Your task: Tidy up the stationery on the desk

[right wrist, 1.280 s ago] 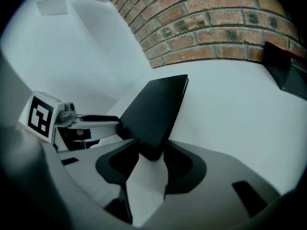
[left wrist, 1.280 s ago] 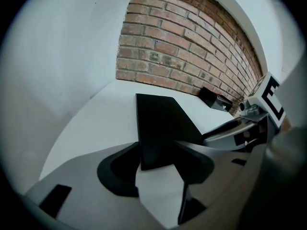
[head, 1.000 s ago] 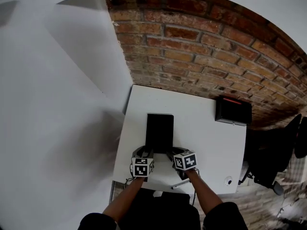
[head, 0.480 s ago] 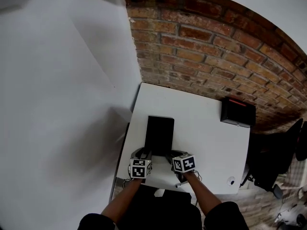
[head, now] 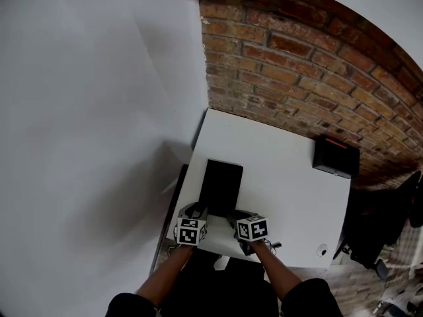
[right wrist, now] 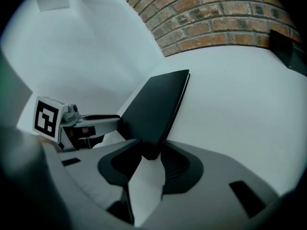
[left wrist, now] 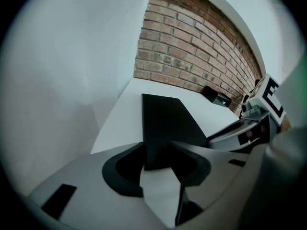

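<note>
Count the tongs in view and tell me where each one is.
2. The left tongs are clamped on the near left corner of the black notebook. The right tongs are clamped on its near right corner. Nothing suggests any more are hidden.

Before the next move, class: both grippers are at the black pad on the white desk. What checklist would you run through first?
1. Left gripper has the black pad: ok, jaws closed on its near left corner.
2. Right gripper has the pad: ok, jaws closed on its near right corner.
3. Pad lying flat: cannot tell; its near end looks slightly raised in the right gripper view.
4. Room beyond the pad: ok, the desk is bare from the pad to the brick wall.
5. Black box out of the way: ok, it sits at the far right corner, apart from the pad.
</note>
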